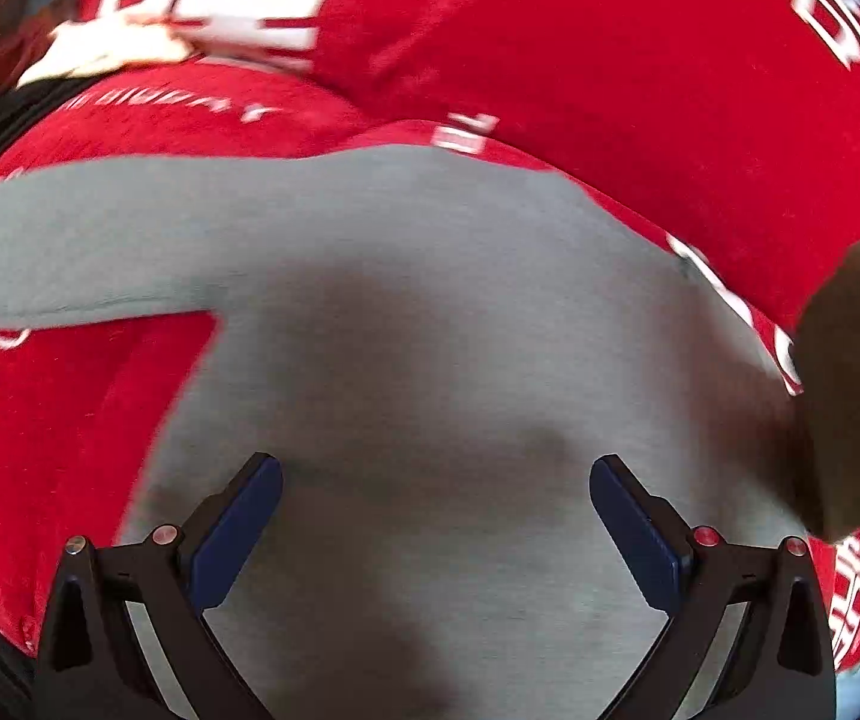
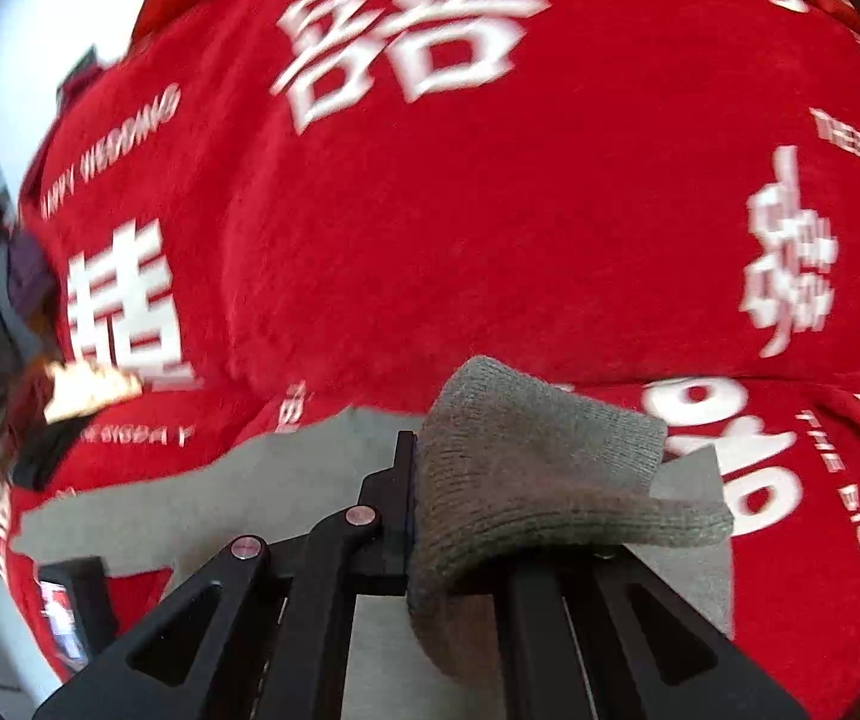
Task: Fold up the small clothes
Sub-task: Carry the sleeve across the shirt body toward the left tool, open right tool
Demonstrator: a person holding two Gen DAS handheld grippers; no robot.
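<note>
- Two wrist views, each over a red plush blanket printed with white characters point(image 1: 610, 90), with a flat grey knit garment point(image 1: 430, 312) spread on it.
- Left view only: left gripper point(image 1: 436, 516) spread wide, blue pads point(image 1: 238, 534) empty, garment lying beneath and between them.
- Right view only: right gripper point(image 2: 412, 498) clamped on a bunched grey cuff point(image 2: 538, 468), lifted off the flat part.
- Blurred: dark shape at left view's right edge point(image 1: 856, 384), unidentifiable; right finger hidden under cuff.

garment point(image 1: 430, 312) flat on blanket point(image 1: 550, 60) — knit piece point(image 2: 526, 480) above it
</note>
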